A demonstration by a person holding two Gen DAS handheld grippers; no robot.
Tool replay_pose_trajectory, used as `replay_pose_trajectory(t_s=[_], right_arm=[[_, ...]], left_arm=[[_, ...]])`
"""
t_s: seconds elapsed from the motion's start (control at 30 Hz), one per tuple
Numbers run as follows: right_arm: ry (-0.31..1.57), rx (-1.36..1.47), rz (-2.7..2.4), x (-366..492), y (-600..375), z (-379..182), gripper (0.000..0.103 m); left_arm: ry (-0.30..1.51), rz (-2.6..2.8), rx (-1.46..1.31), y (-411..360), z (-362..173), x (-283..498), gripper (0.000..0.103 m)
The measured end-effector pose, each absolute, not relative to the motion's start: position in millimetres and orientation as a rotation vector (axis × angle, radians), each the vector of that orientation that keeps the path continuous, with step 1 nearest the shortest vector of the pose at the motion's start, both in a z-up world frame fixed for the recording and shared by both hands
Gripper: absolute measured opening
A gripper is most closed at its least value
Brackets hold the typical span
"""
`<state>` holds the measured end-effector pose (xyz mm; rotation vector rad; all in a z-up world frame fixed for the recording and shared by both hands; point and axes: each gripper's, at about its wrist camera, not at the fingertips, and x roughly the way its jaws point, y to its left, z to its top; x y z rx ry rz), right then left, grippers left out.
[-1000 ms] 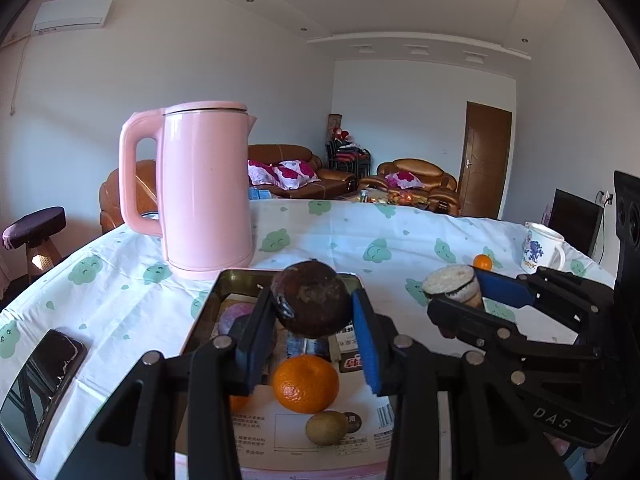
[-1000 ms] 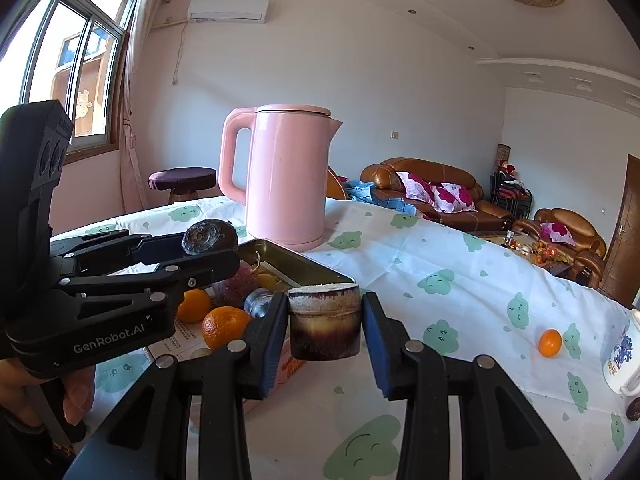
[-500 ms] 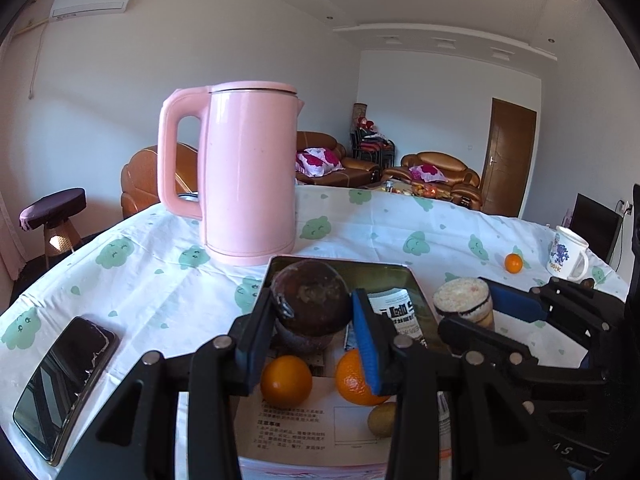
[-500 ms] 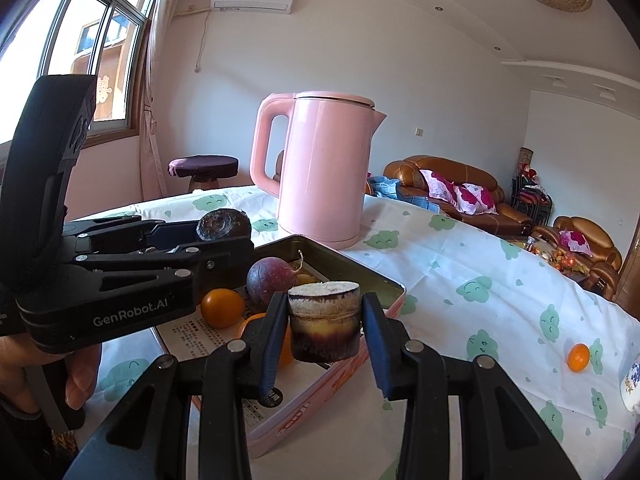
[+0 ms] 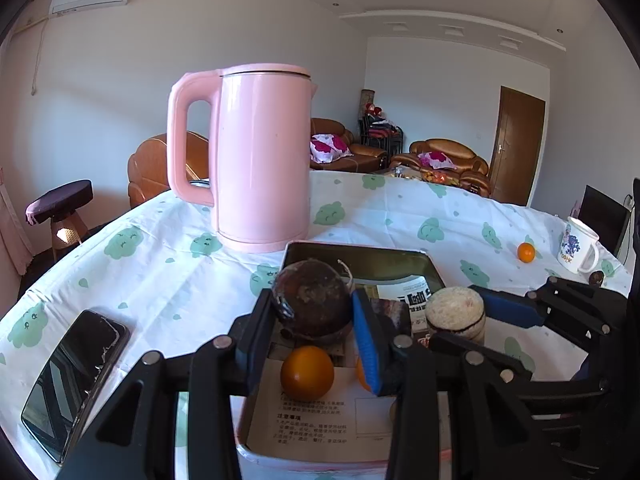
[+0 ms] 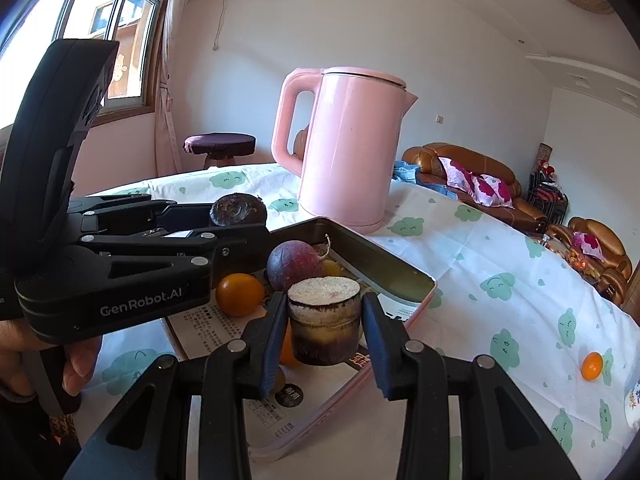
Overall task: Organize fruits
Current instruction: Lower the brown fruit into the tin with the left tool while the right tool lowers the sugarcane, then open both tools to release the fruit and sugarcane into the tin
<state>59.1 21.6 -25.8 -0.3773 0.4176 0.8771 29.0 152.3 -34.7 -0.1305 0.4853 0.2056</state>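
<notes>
My left gripper is shut on a round dark brown fruit and holds it above the pink-rimmed metal tray. My right gripper is shut on a short cut cylinder with a pale top and dark skin, also above the tray. In the tray lie oranges, a purple round fruit and printed paper. The left gripper also shows in the right wrist view, and the right gripper in the left wrist view.
A tall pink kettle stands just behind the tray. A black phone lies on the cloth at the left. A small orange and a white mug sit at the far right. The cloth is white with green clouds.
Both grippers have moved left and forward over the tray, still holding their pieces. The kettle and tray have shifted right in both views.
</notes>
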Motion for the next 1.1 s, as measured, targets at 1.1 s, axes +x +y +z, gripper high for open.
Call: replay_pose_trajectory(t_s=[1.1], right_arm=[[0.473, -0.324, 0.781, 76.7, -38.4, -11.0, 0.062]], left_arm=[[0.460, 0.102, -0.115, 97.1, -11.5, 31.1, 0.079]])
